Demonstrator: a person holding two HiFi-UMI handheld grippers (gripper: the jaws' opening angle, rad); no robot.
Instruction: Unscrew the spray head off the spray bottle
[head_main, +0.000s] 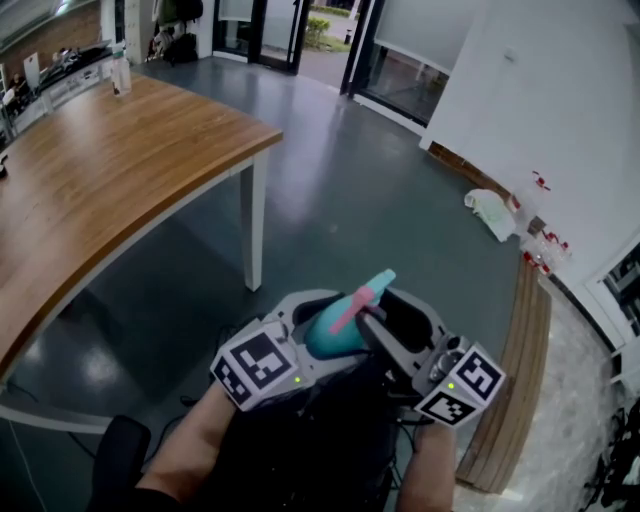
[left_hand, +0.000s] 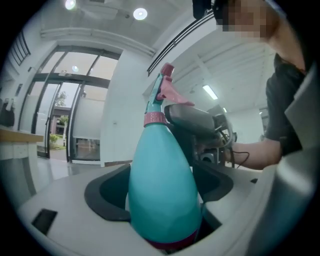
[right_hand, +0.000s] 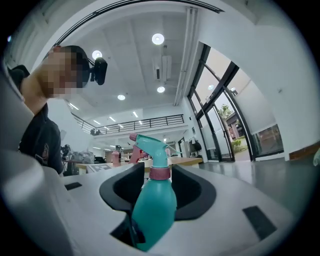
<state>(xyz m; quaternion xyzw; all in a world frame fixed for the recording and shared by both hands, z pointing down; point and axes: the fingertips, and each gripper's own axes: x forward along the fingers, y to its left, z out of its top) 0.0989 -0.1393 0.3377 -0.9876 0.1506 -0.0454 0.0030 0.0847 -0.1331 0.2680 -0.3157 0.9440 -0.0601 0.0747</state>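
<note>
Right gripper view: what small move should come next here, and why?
Probably close the right gripper on the pink collar. Its fingers stand apart on either side of the neck without pressing. The left gripper grips the teal spray bottle by its body, and the spray head is on. A grip seems needed before any twist.
</note>
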